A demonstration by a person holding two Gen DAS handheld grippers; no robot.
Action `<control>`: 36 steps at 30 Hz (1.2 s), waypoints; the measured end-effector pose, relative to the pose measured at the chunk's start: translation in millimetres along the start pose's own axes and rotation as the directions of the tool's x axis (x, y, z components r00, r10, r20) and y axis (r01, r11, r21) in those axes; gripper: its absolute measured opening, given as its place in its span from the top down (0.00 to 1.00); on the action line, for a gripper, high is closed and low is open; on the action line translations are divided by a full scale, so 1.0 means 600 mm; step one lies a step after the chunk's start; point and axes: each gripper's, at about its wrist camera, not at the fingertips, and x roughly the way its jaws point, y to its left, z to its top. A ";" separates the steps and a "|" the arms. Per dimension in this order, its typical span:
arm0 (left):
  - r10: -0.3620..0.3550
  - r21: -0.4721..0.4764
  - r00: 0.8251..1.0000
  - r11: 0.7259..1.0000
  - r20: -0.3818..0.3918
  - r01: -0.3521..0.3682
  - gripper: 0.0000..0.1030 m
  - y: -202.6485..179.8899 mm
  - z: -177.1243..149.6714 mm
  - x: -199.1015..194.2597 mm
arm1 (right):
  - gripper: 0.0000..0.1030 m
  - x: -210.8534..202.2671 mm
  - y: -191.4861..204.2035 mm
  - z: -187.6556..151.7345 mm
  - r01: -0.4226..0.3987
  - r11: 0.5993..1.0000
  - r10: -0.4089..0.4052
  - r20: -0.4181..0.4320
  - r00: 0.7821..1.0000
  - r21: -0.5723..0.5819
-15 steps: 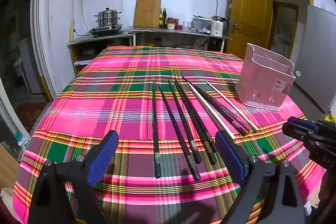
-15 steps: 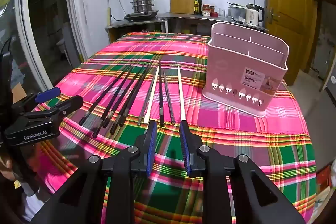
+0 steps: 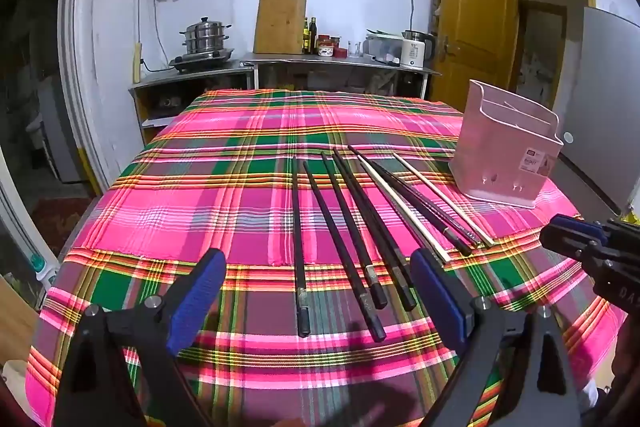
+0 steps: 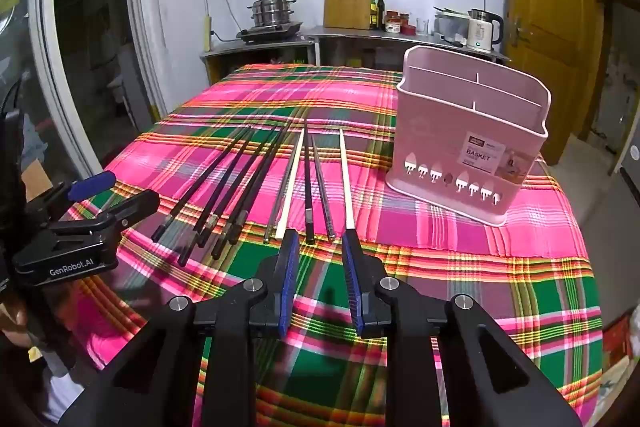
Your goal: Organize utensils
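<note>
Several chopsticks, black (image 3: 352,227), pale wood (image 3: 400,209) and metal, lie side by side on the plaid tablecloth (image 3: 200,203); they also show in the right wrist view (image 4: 256,183). A pink utensil basket (image 4: 468,139) with dividers stands upright to their right, also in the left wrist view (image 3: 506,155). My left gripper (image 3: 316,295) is wide open and empty, low over the near ends of the black chopsticks. My right gripper (image 4: 318,259) is open with a narrow gap and empty, just short of the near ends of the pale chopsticks (image 4: 346,183).
A counter (image 3: 320,61) behind the table holds a steamer pot (image 3: 206,37), cutting board, bottles and a kettle (image 4: 482,29). A yellow door (image 3: 476,11) is at the back right. The table's front edge is close below both grippers.
The right gripper's jaws have opened slightly wider. Both grippers have barely moved.
</note>
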 end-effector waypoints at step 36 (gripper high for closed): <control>-0.008 0.012 1.000 1.000 0.014 0.007 0.08 -0.002 0.000 -0.007 | 0.78 -0.021 -0.001 -0.006 0.022 1.000 -0.023 0.082 0.996 0.017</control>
